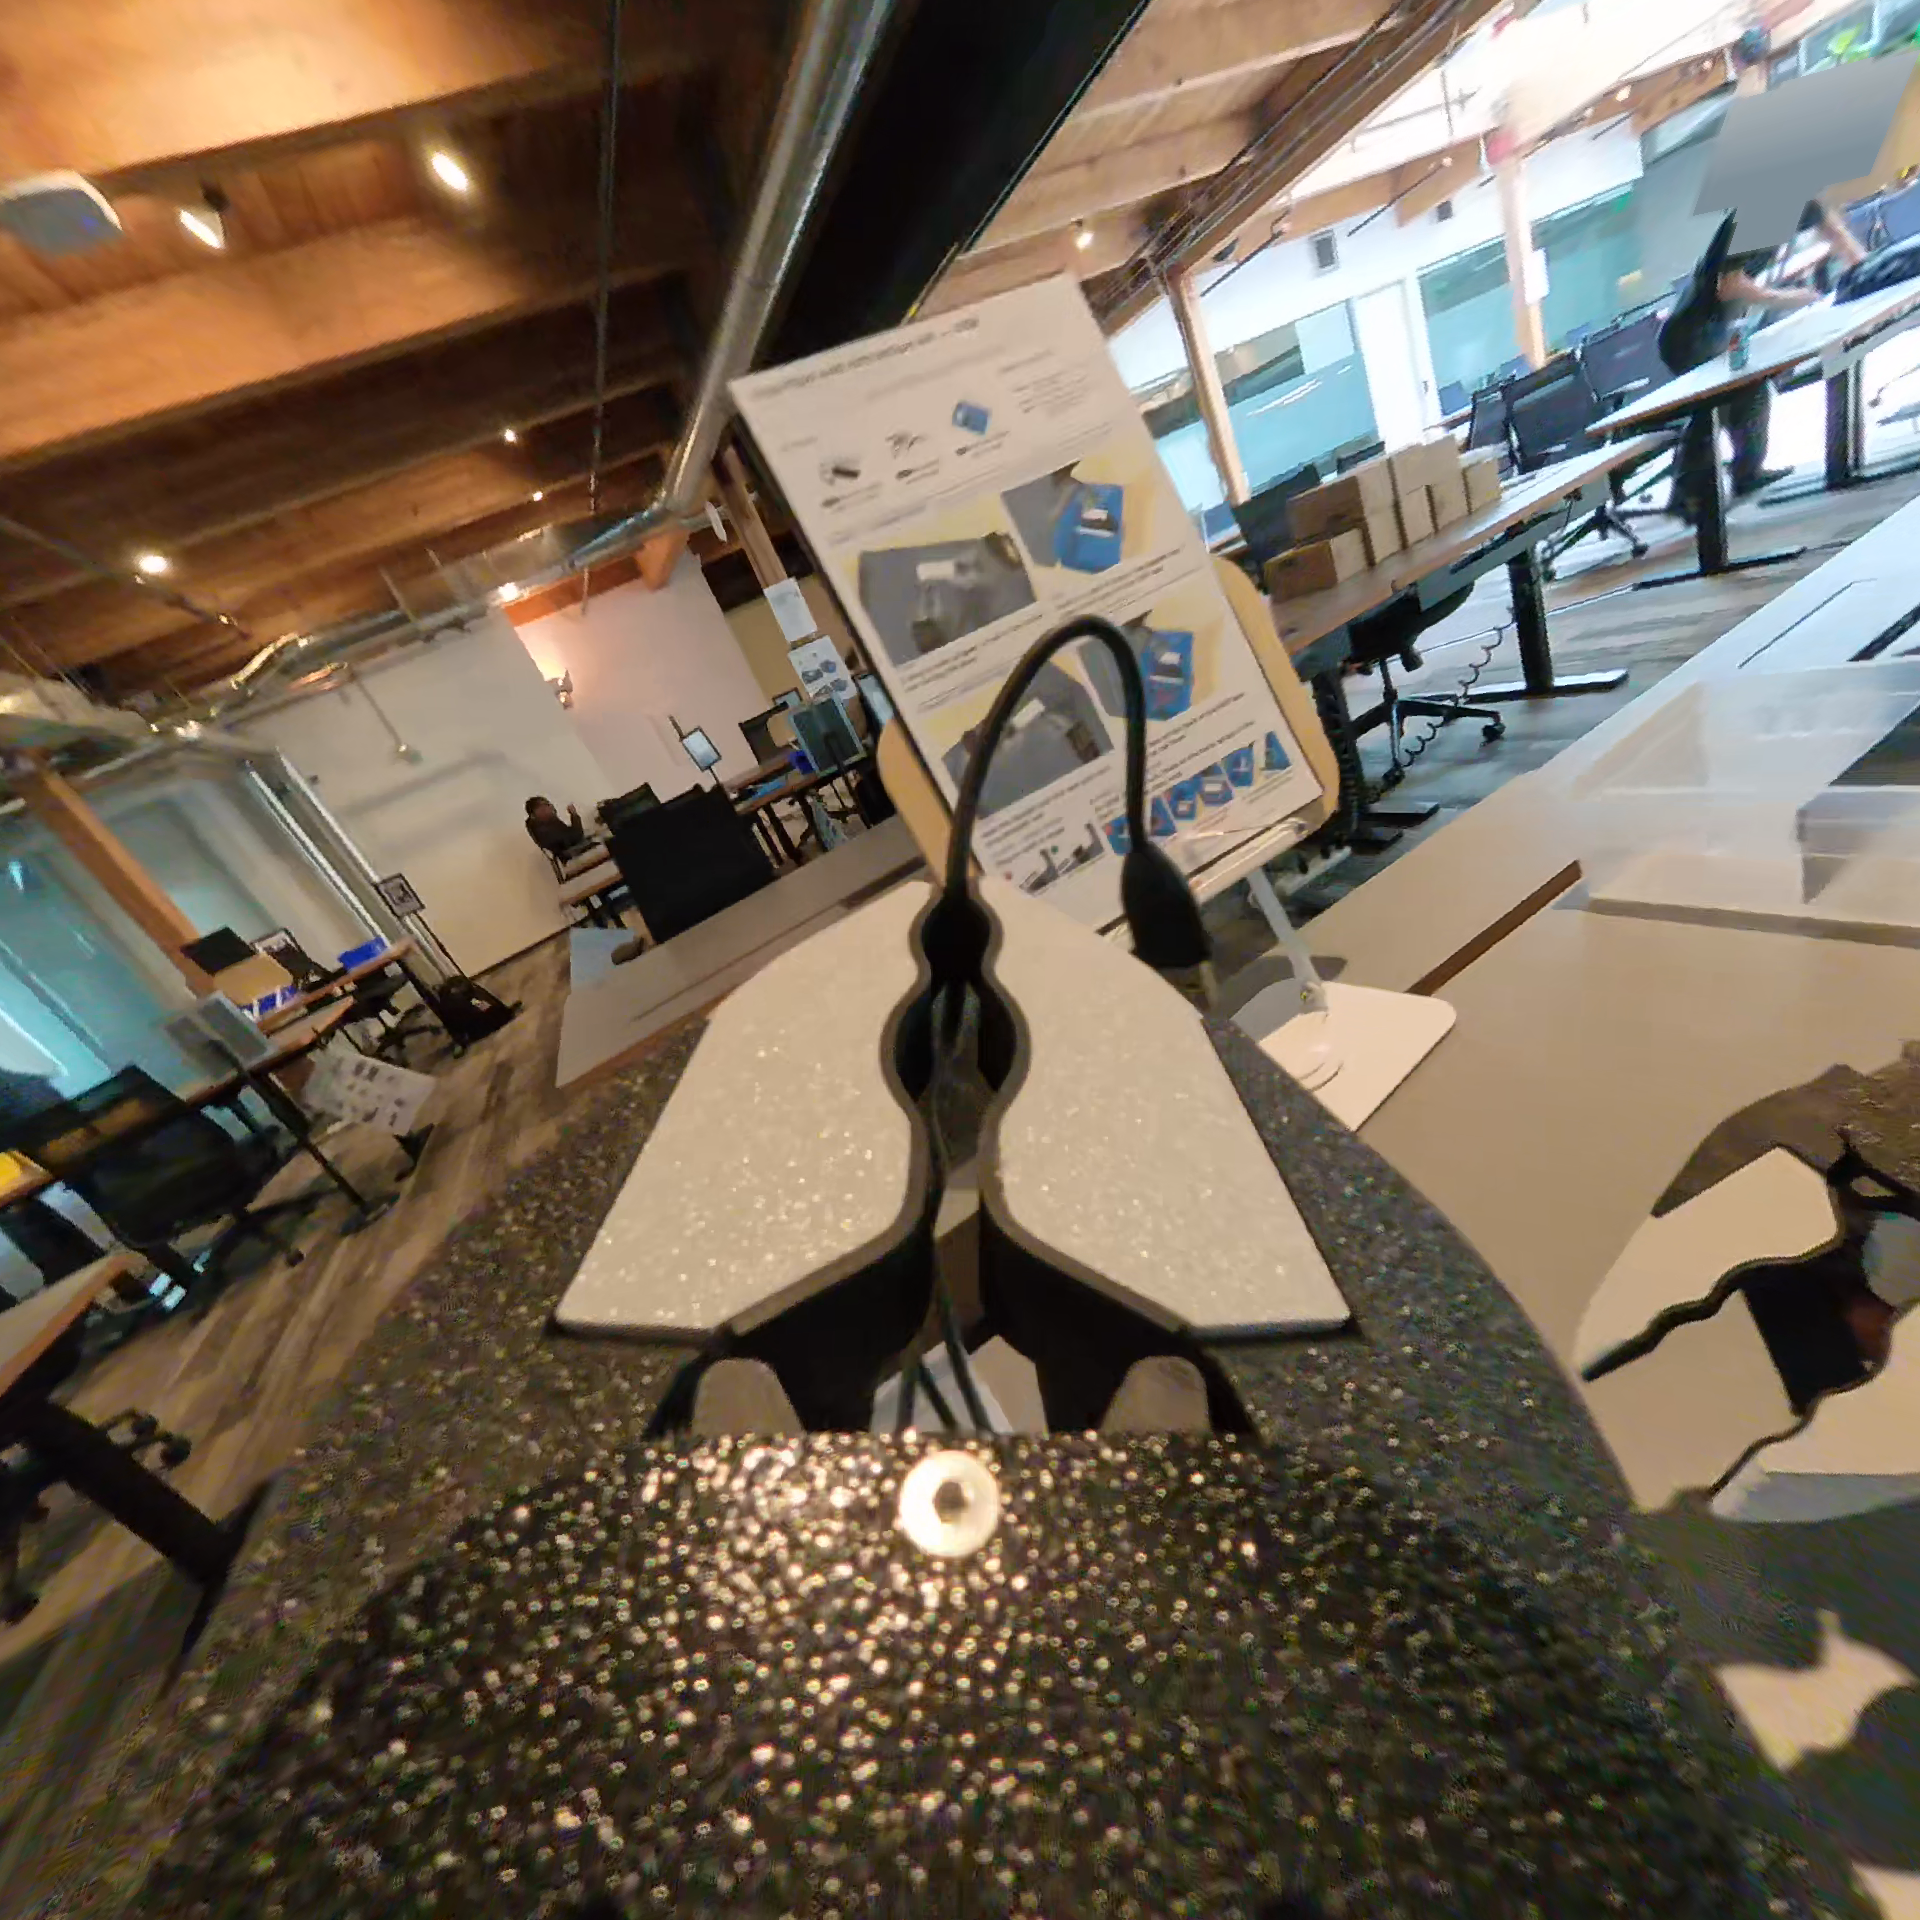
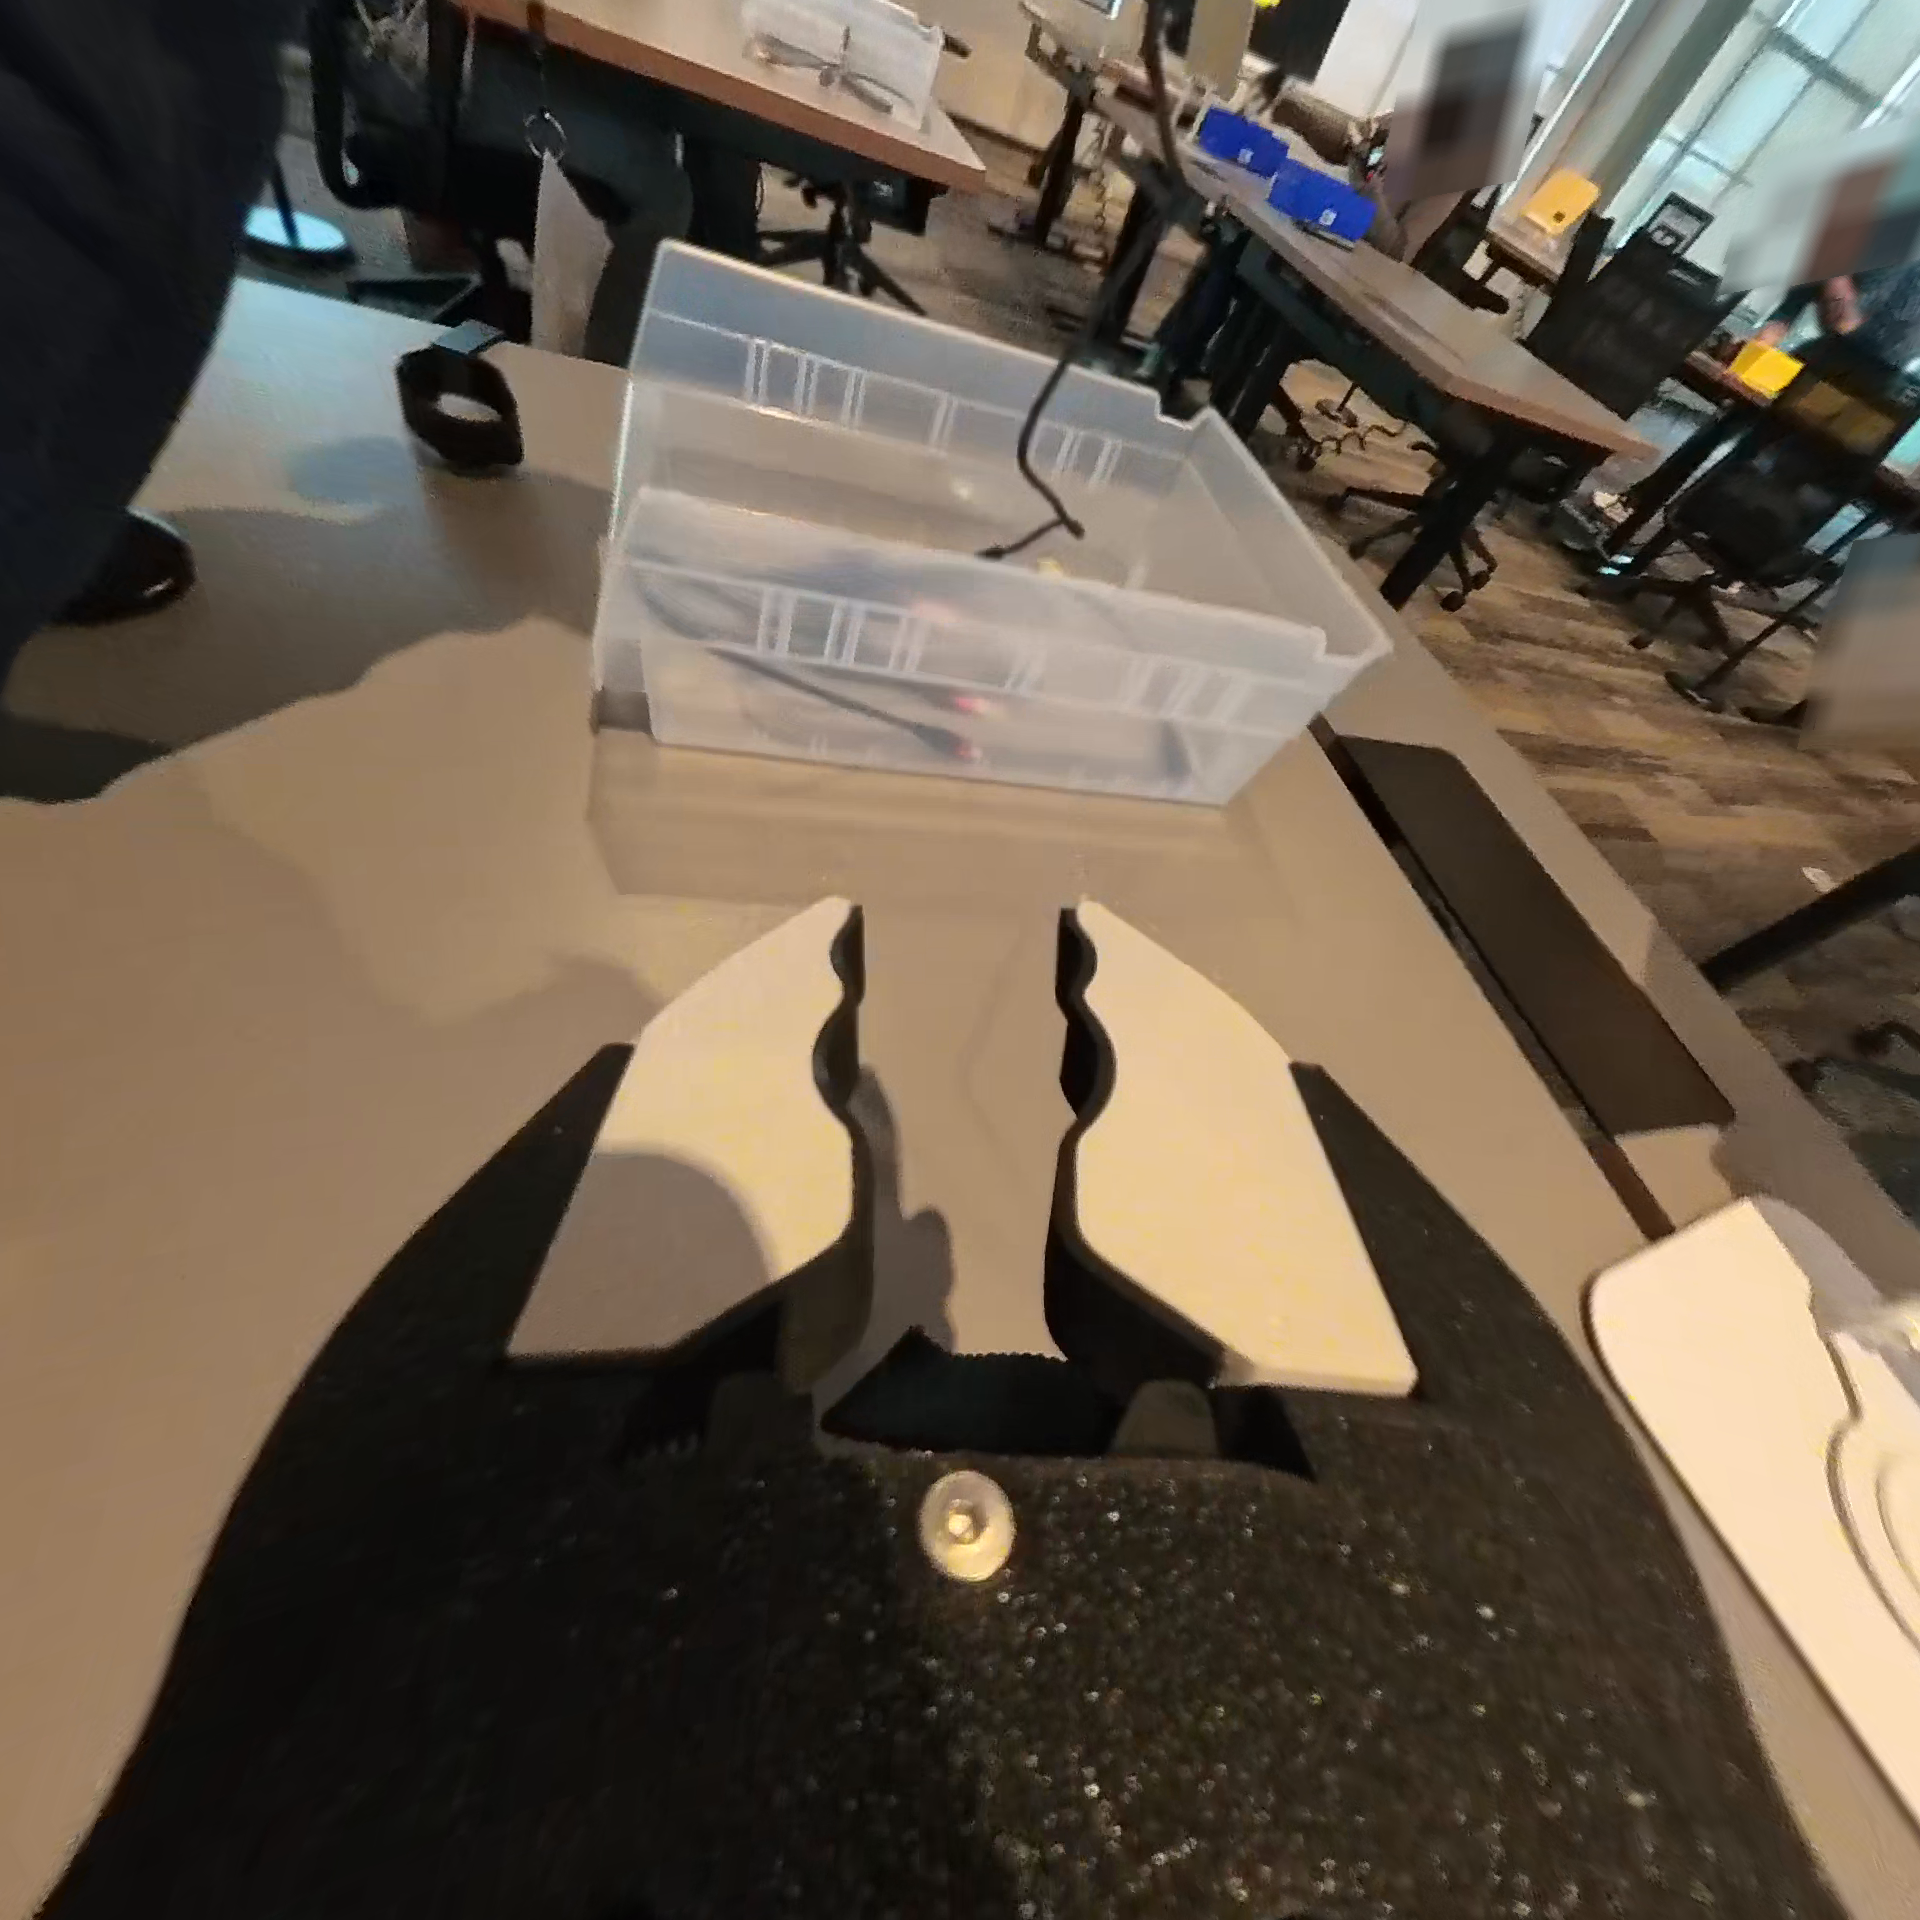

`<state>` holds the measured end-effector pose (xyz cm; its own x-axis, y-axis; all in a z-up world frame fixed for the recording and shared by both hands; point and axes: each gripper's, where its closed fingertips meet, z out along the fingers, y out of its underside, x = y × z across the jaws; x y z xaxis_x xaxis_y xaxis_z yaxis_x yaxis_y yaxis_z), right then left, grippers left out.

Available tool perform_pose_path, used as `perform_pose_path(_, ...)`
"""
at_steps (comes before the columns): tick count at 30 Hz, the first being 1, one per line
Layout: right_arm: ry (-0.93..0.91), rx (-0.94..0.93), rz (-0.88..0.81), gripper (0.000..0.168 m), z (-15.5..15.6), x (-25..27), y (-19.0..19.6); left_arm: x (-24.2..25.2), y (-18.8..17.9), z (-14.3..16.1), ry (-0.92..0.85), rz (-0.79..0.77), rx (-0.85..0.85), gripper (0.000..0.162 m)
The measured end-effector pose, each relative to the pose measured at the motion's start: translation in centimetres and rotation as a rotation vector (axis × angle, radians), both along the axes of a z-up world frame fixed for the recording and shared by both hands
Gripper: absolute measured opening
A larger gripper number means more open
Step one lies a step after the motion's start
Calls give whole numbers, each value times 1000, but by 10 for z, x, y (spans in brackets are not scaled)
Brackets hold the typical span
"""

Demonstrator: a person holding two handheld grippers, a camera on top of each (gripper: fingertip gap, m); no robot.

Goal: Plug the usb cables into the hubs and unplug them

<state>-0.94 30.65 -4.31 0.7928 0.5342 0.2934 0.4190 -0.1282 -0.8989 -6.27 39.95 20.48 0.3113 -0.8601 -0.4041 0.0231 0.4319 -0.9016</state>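
Low in the centre of the left wrist view, the left tool (image 1: 956, 956) is clenched on a black USB cable (image 1: 1013, 717), pinching it in the wavy notch near the tips. From the pinch the cable arches up and over to the right, and its black plug (image 1: 1169, 909) hangs nose-down just right of the tips, in front of an instruction sheet (image 1: 1023, 613) on a white stand (image 1: 1351, 1039). The arch keeps its shape unaided, so the cable looks light and springy rather than limp; the moulded plug body is the stiff part. A hold on the cord lets the plug swing, so for insertion I would judge a grip on the plug body itself, flat sides between the pads, the better choice.

At the lower centre of the right wrist view, the right tool (image 2: 961, 966) is released, jaws apart with only bare desk (image 2: 312, 935) between them. Beyond it, at upper centre, sits a clear plastic bin (image 2: 935, 520) with dark cables inside (image 2: 831, 675) and another thin cable (image 2: 1039, 457) dangling into it. A black ring-shaped part (image 2: 462, 410) lies to its left. No hub can be clearly made out in either view.
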Motion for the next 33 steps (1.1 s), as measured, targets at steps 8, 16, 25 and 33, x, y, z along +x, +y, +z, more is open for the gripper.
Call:
perform_pose_path(8,101,-25,-86,33,-33,49,-60,18,-22,1,33,36,25,2)
perform_pose_path(16,79,-67,-25,34,-31,34,-58,8,0,-13,48,75,-28,2)
perform_pose_path(25,-173,-66,96,41,8,-45,43,-46,25,8,-47,171,-15,2)
perform_pose_path(33,-280,-151,127,46,12,-97,161,-90,39,15,-142,157,-73,2)
